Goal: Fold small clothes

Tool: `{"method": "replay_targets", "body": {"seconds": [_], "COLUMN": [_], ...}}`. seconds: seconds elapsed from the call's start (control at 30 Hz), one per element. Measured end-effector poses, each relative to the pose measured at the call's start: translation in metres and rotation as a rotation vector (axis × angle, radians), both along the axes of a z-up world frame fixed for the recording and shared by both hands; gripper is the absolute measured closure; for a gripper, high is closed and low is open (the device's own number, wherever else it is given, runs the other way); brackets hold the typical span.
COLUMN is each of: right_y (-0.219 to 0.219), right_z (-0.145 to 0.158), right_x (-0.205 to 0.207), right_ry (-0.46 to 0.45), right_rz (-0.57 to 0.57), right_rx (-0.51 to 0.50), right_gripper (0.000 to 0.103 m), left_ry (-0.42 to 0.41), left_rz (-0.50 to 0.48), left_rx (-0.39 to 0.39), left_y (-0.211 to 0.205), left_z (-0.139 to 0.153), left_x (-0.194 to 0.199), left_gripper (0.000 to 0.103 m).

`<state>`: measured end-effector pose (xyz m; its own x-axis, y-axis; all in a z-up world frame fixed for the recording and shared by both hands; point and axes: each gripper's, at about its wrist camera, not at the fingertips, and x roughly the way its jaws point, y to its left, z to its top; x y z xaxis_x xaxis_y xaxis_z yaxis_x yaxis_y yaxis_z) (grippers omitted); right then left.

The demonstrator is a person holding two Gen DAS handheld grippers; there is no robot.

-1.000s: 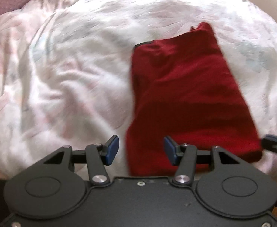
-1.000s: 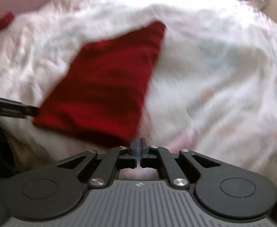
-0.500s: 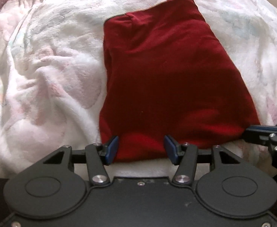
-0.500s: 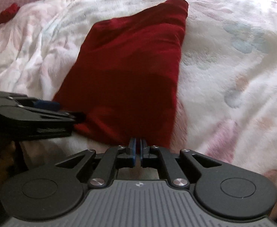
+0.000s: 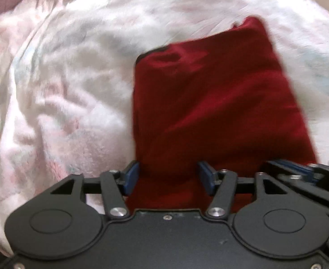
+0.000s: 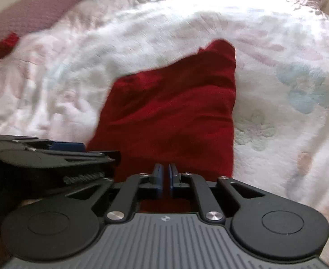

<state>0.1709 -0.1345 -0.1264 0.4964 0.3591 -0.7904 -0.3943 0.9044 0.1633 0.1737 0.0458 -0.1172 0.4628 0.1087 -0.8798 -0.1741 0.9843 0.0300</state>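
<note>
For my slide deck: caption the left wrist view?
Left hand-held gripper opening over the near edge of a red garment on a floral blanket.

A dark red garment, folded to a rough rectangle, lies flat on the bed, narrow end toward 12 o'clock, slightly creased.

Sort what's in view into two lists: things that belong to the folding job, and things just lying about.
Part of the job:
- dark red folded cloth garment
- left gripper, jaws opening over the garment's near edge
- right gripper, jaws opening, barely apart

Just lying about:
- white floral fleece blanket
- small red cloth piece
- mauve textured cover
</note>
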Motion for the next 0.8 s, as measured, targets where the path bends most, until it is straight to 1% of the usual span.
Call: {"method": "replay_targets", "body": {"seconds": [0.03,0.07,0.1,0.27,0.33,0.37,0.4,0.43,0.47,0.5,0.57,0.63,0.67,0.73,0.77,0.8], "right_y": [0.004,0.005,0.004,-0.024,-0.036,-0.041,-0.045,-0.051,-0.054,-0.057,-0.062,-0.058,-0.052,-0.035,-0.028,-0.021], "right_z": [-0.007,-0.013,-0.016,-0.012,-0.006,-0.003,0.0,0.002,0.005,0.008,0.014,0.019,0.021,0.02,0.017,0.013], "right_x": [0.006,0.009,0.012,0.015,0.014,0.012,0.011,0.01,0.01,0.013,0.024,0.038,0.044,0.055,0.059,0.063], "right_ry": [-0.006,-0.008,-0.008,0.02,0.03,0.018,0.006,-0.007,-0.02,-0.035,-0.05,-0.035,-0.053,-0.092,-0.116,-0.139], "right_rz": [-0.007,-0.007,-0.007,-0.026,-0.05,-0.064,-0.076,-0.098,-0.129,-0.15,-0.174,-0.182,-0.181,-0.169,-0.158,-0.148], "right_rx": [-0.008,-0.009,-0.016,-0.007,0.006,-0.007,-0.026,-0.058,-0.093,-0.107,-0.058,0.022,0.053,0.07,0.083,0.094], "right_gripper": [0.096,0.099,0.103,0.103,0.103,0.103,0.103,0.103,0.085,0.083,0.083,0.083,0.083,0.083,0.083,0.083], "left_ry": [-0.001,0.0,0.001,0.01,0.006,-0.002,-0.015,-0.03,-0.049,-0.072,-0.123,-0.161,-0.185,-0.218,-0.213,-0.203], "left_rz": [0.006,0.009,0.002,0.013,0.032,0.026,-0.004,-0.038,-0.064,-0.078,-0.071,-0.035,0.003,0.046,0.051,0.055], "left_rx": [-0.031,-0.041,-0.034,0.012,0.035,0.055,0.073,0.095,0.112,0.127,0.129,0.095,0.052,-0.061,-0.052,0.012], "left_y": [0.006,0.01,0.013,0.025,0.025,0.023,0.018,0.011,0.005,0.0,-0.007,-0.004,0.001,0.012,0.014,0.011], "left_z": [0.0,0.003,0.005,0.007,0.014,0.017,0.023,0.029,0.035,0.04,0.045,0.043,0.04,0.029,0.02,0.012], "left_x": [-0.002,-0.006,-0.01,-0.025,-0.032,-0.031,-0.029,-0.025,-0.018,-0.008,0.015,0.039,0.051,0.065,0.071,0.073], "left_gripper": [0.039,0.039,0.039,0.039,0.04,0.042,0.043,0.043,0.043,0.043,0.043,0.043,0.043,0.043,0.042,0.042]}}
